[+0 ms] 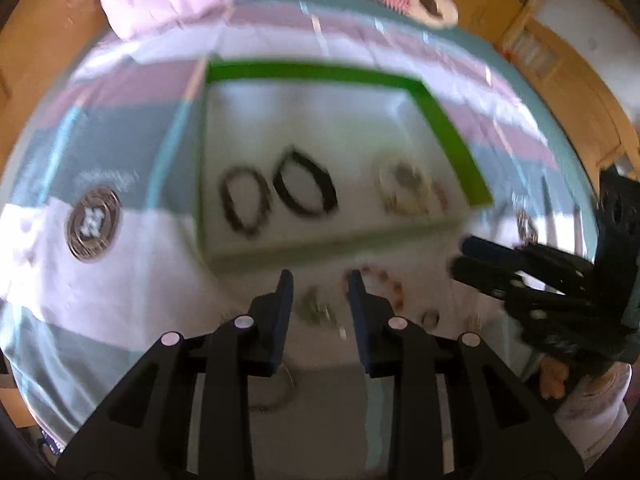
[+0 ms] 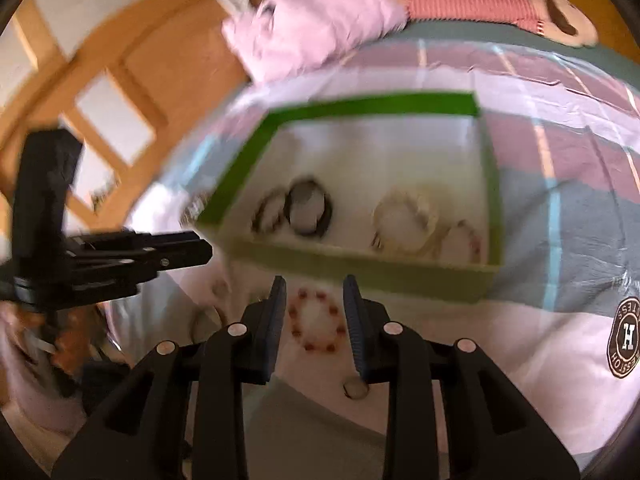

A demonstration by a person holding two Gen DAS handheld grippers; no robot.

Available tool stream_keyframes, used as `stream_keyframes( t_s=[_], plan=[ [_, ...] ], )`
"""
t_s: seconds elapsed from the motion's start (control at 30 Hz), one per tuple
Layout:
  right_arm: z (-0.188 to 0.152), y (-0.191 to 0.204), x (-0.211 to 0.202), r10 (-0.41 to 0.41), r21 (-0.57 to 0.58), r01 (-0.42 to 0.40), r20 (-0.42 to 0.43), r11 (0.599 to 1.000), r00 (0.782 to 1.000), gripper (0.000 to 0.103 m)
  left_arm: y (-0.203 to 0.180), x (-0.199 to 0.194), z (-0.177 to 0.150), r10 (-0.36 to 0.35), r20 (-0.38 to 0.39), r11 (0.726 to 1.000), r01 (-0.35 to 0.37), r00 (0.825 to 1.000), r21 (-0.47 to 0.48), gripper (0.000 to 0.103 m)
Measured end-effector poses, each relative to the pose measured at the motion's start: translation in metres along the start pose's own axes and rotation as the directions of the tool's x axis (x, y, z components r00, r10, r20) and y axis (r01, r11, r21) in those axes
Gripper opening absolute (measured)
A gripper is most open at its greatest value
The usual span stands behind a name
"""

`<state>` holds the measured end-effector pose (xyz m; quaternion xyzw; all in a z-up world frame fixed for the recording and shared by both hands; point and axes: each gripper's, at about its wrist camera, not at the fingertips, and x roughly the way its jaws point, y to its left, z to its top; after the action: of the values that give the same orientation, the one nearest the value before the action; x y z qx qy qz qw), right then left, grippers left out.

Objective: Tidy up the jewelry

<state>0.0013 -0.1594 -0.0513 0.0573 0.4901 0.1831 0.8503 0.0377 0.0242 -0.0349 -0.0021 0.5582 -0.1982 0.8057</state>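
Nearest the lens in the left wrist view, the left gripper (image 1: pixel 320 280) stands with a narrow gap between its fingers and grips nothing; a small metallic piece of jewelry (image 1: pixel 316 310) lies on the bedspread (image 1: pixel 120 280) in line with that gap, just short of the green-rimmed tray (image 1: pixel 452 132). Left of the tray sits a round badge (image 1: pixel 93 224) printed on the cloth. Inside the tray, from left: a dark beaded bracelet (image 1: pixel 245 200), a black band (image 1: pixel 306 188), then a blurred pale cluster (image 1: pixel 408 194). Right of the tray the right gripper (image 1: pixel 466 258) reaches in.

In the right wrist view, the right gripper (image 2: pixel 314 292) is likewise parted narrowly and empty — a red beaded bracelet (image 2: pixel 318 322) lies on the cloth between its fingers, in front of the tray (image 2: pixel 360 106). A small ring (image 2: pixel 355 390) lies nearer than the bracelet.
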Motion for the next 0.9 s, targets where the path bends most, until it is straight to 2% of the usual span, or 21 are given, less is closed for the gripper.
stream_keyframes(
  t_s=[0.13, 0.2, 0.27, 0.3, 0.33, 0.4, 0.6, 0.73, 0.9],
  plan=[
    [-0.007, 0.003, 0.033, -0.054, -0.009, 0.054, -0.082, 0.999, 0.995, 0.03, 0.002, 0.027, -0.005, 0.051, -0.1, 0.998, -0.054, 0.994, -0.024, 0.028],
    [-0.012, 0.006, 0.051, -0.092, -0.036, 0.089, -0.119, 0.995, 0.989, 0.03, 0.002, 0.034, -0.006, 0.058, -0.123, 0.998, -0.061, 0.991, -0.026, 0.034],
    [-0.017, 0.01, 0.066, -0.13, -0.068, 0.12, -0.151, 0.99, 0.98, 0.03, 0.001, 0.038, -0.007, 0.072, -0.127, 0.997, -0.076, 0.989, -0.021, 0.049],
    [-0.02, 0.012, 0.068, -0.144, -0.082, 0.133, -0.149, 0.988, 0.978, 0.03, 0.002, 0.039, -0.006, 0.076, -0.128, 0.997, -0.079, 0.989, -0.02, 0.051],
    [-0.02, 0.015, 0.068, -0.161, -0.096, 0.149, -0.141, 0.984, 0.977, 0.025, 0.002, 0.04, -0.007, 0.078, -0.13, 0.996, -0.082, 0.988, -0.022, 0.053],
    [-0.017, 0.015, 0.065, -0.188, -0.107, 0.174, -0.146, 0.979, 0.971, 0.007, 0.003, 0.044, -0.008, 0.083, -0.139, 0.996, -0.087, 0.987, -0.025, 0.054],
    [-0.008, -0.01, 0.041, -0.218, 0.0, 0.22, -0.134, 0.976, 0.967, 0.007, 0.004, 0.059, -0.009, 0.095, -0.175, 0.994, -0.102, 0.98, -0.033, 0.056],
    [-0.004, -0.026, 0.025, -0.202, 0.075, 0.211, -0.114, 0.975, 0.973, 0.01, -0.002, 0.066, -0.008, 0.092, -0.181, 0.995, -0.097, 0.979, -0.022, 0.056],
    [-0.002, -0.03, 0.026, -0.211, 0.087, 0.222, -0.121, 0.971, 0.97, 0.01, -0.007, 0.073, -0.007, 0.088, -0.179, 0.996, -0.092, 0.98, -0.012, 0.054]
  ],
)
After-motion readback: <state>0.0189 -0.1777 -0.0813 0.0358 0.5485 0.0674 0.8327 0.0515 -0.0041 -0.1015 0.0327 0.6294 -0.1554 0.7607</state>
